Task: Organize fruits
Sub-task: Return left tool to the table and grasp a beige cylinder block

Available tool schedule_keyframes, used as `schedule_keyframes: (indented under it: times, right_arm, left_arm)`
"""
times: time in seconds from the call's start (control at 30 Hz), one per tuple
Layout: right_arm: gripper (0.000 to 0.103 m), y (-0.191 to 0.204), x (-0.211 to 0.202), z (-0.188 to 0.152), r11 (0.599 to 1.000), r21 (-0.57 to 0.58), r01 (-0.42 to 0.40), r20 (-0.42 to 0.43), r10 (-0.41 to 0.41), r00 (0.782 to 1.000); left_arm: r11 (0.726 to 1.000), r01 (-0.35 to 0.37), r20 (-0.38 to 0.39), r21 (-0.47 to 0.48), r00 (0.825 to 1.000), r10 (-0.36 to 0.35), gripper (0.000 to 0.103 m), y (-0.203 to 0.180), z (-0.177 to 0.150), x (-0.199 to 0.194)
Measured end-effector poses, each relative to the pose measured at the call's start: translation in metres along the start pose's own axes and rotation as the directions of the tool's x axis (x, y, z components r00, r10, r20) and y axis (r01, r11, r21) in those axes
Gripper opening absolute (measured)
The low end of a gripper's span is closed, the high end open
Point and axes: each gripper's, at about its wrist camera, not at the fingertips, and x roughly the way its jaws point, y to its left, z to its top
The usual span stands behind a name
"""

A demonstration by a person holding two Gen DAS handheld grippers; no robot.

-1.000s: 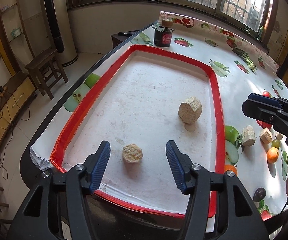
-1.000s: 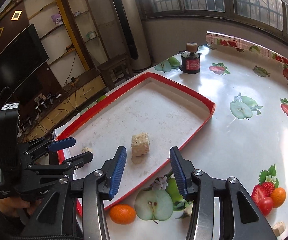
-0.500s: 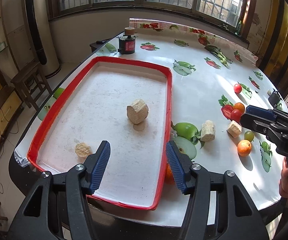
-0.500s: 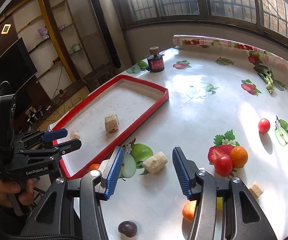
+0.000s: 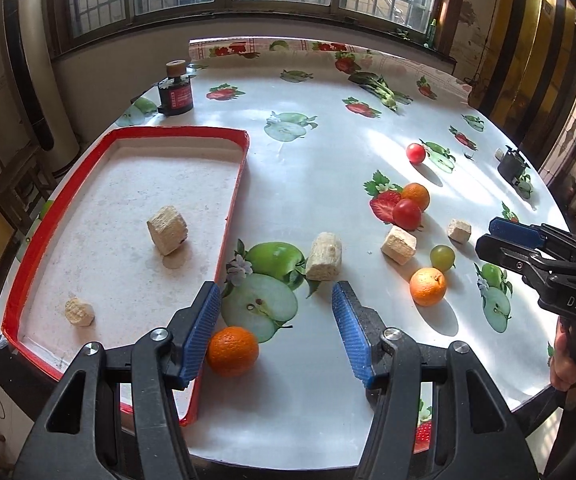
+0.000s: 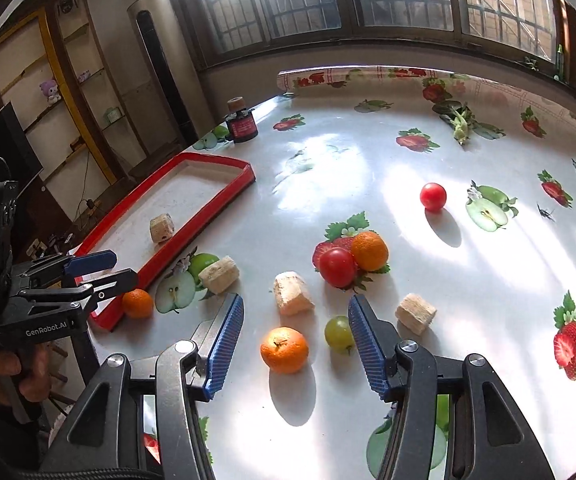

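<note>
- The left gripper [image 5: 274, 330] hangs low over the near edge of the table [image 5: 319, 168], its blue fingers spread wide with nothing between them.
- An orange [image 5: 232, 351] sits on the cloth just beside the left finger, close against the outer wall of the red tray [image 5: 234, 200].
- The right gripper [image 6: 295, 340] is also spread wide and empty; a second orange [image 6: 284, 350] lies on the table in the gap ahead of its fingers, and a green grape [image 6: 339, 334] rests just beside its right finger.
- Inside the tray, a small beige chunk [image 5: 79, 311] lies at the near left corner and a larger beige block [image 5: 167, 230] sits towards the middle, tilted on one edge.
- Right of the tray, on a printed green apple, a pale cylinder piece [image 5: 323, 256] lies on its side.
- Further right, a beige cube [image 5: 398, 245] and a smaller beige piece [image 5: 459, 230] lie apart from each other, near the grape.
- Behind them, a red tomato [image 5: 406, 213] touches a third orange [image 5: 416, 195] over a printed strawberry.
- A lone red tomato [image 5: 415, 153] stands well apart, further back in the sunlit patch.
- At the far left edge of the table, beyond the tray, stands a dark jar [image 5: 175, 94] with a red label and a cork-like top.
</note>
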Motion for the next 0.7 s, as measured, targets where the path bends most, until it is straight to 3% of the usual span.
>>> schedule_keyframes:
  times: [0.33, 0.7]
  right_arm:
    - [0.057, -0.042, -0.012, -0.024, 0.994, 0.054, 0.093, -0.016, -0.092, 0.996]
    - [0.056, -0.066, 0.015, -0.017, 0.987, 0.092, 0.134, -0.043, -0.130, 0.991]
  left_arm:
    - [0.998, 0.037, -0.024, 0.046, 0.999, -0.036, 0.057, -0.035, 0.008, 0.021]
    - [0.998, 0.014, -0.067, 0.069, 0.998, -0.009, 0.057, -0.040, 0.019, 0.055]
